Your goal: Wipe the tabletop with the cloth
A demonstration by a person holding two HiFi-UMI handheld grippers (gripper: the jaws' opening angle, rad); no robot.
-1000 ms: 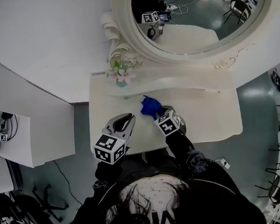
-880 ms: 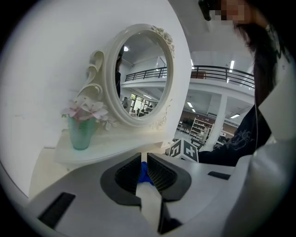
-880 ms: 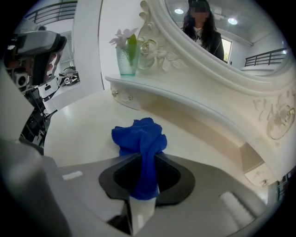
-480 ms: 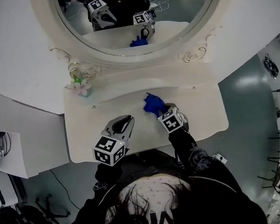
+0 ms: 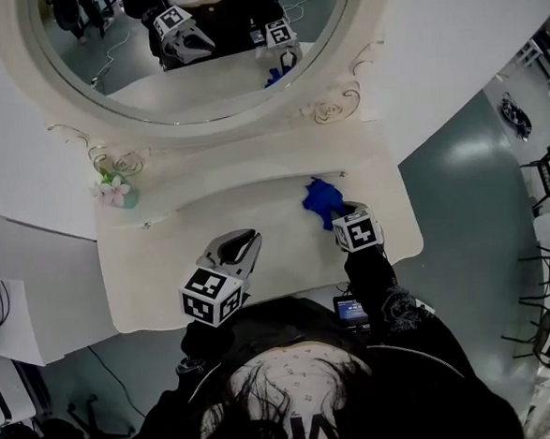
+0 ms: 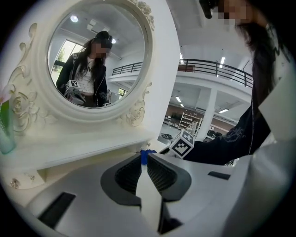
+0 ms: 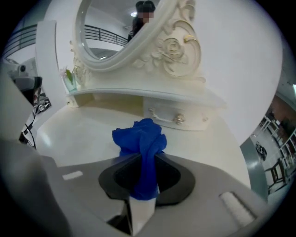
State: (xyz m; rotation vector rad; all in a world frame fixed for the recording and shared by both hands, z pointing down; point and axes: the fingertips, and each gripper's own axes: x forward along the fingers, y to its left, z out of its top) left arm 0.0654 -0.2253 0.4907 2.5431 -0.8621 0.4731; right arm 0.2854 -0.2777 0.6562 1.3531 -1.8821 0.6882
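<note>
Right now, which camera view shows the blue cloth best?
The right gripper view: the blue cloth sits large at the centre, bunched and pinched in the right hand-held gripper. The head view shows the blue cloth small, from above; the left gripper view shows only a blue sliver.

Bright blue cloth [image 5: 323,201], cream-white tabletop [image 5: 209,218], black-and-white square-patterned marker cube [image 5: 211,295].

Soft blue cloth [image 7: 141,139]; smooth, glossy cream tabletop [image 5: 255,206].

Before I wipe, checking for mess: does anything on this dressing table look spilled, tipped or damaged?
Nothing stands out. The tabletop shows no spill, the flower vase stands upright, and the blue cloth is bunched in the right gripper.
</note>
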